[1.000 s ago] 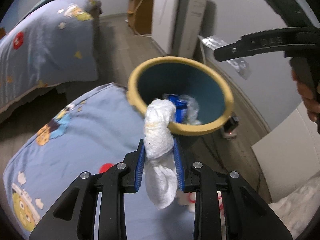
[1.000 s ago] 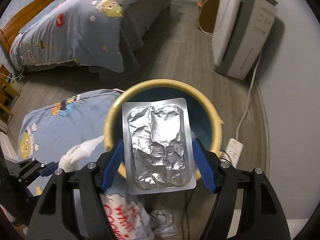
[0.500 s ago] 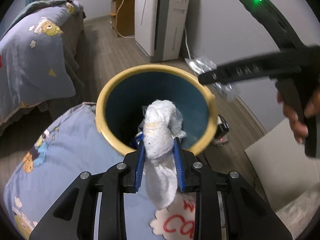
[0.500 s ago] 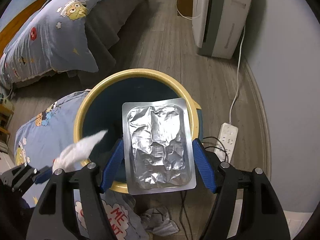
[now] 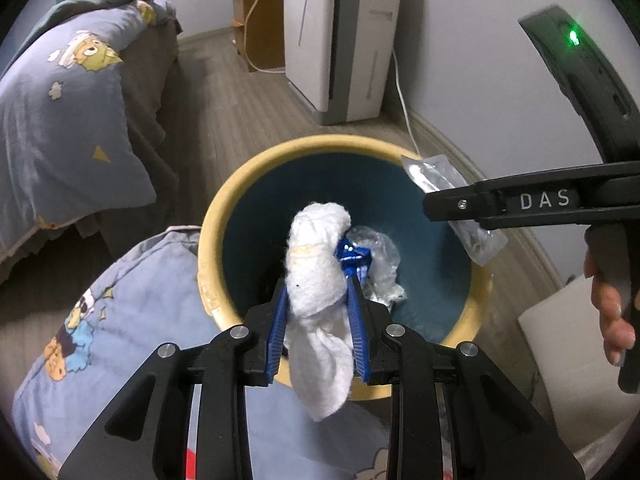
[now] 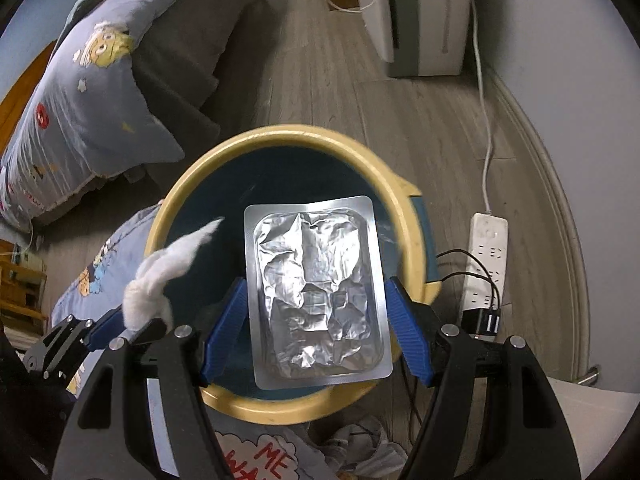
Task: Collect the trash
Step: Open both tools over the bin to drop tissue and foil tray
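The trash bin (image 5: 216,236) has a yellow rim and is dark blue inside. The tissue (image 5: 316,280) is white. The foil pack (image 6: 316,292) is shiny silver and crinkled. Both tongs, left (image 5: 318,334) and right (image 6: 316,332), are black with bright blue pads. The blanket (image 5: 60,120) on the bed is soft blue with yellow cartoon bears and little stars. The floor (image 6: 360,100) is grey wood. The power strip (image 6: 486,256) is white with black plugs.

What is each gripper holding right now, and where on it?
Left gripper: crumpled white tissue wad, pinched at its middle. Right gripper: silver foil blister pack, clamped across its long side edges.
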